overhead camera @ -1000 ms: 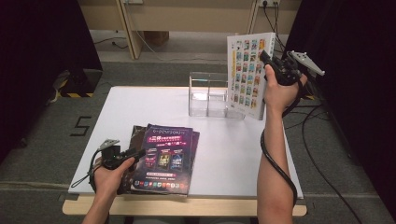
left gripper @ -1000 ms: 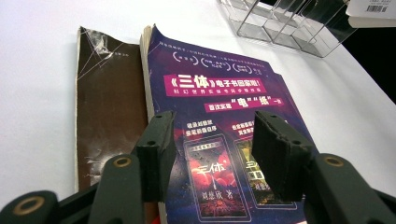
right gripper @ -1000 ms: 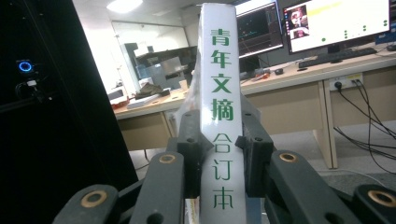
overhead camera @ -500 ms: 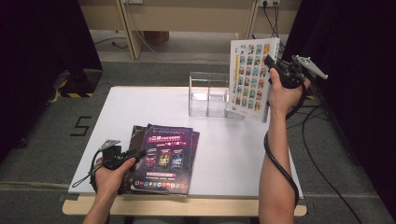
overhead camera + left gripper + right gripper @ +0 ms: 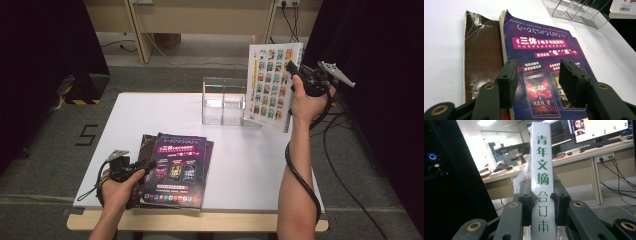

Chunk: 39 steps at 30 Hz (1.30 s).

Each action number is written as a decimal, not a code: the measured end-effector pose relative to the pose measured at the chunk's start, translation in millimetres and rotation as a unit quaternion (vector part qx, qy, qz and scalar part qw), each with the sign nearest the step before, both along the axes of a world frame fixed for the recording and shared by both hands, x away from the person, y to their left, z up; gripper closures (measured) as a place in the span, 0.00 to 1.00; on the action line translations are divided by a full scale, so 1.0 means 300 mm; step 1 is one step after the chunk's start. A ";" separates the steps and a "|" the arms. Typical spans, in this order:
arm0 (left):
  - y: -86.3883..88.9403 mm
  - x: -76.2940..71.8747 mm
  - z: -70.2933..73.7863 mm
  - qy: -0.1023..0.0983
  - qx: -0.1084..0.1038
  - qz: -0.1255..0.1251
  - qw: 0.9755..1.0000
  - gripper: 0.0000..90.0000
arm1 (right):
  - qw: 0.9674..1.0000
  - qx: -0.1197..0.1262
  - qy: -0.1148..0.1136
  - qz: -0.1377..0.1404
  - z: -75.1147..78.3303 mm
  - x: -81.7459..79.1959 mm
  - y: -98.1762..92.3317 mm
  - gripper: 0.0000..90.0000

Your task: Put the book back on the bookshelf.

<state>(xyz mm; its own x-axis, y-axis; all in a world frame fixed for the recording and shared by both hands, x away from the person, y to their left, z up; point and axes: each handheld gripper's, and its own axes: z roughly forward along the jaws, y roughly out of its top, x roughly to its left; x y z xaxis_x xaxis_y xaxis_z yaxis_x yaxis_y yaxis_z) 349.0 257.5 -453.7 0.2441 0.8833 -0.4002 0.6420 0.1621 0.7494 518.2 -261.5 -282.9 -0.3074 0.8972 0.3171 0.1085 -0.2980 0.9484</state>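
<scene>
Above the table's far right corner, I've got the white book [image 5: 271, 80] upright in my right gripper [image 5: 295, 70], jaws clamped on either side of its spine [image 5: 541, 182], its lower edge just beside the clear acrylic holder [image 5: 223, 101]. Down at the near left, my left gripper [image 5: 142, 167] rests with its jaws spread wide, nothing pinched, over the purple magazine [image 5: 544, 62], which lies flat on the table [image 5: 250, 160] atop a brown book [image 5: 480, 55].

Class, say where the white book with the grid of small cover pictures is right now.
In the high view the white book stands upright in the right gripper, off the table's far right, beside the clear acrylic holder.
</scene>
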 end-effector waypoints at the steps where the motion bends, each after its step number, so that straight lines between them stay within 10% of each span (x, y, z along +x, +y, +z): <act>1: -0.004 0.000 -0.002 0.000 0.000 0.000 1.000 0.54 | 1.000 0.001 -0.001 0.002 -0.001 0.000 -0.003 0.82; 39: 0.003 0.003 -0.009 0.004 0.000 0.001 1.000 0.54 | 0.999 -0.040 0.013 -0.030 -0.082 0.138 0.116 0.82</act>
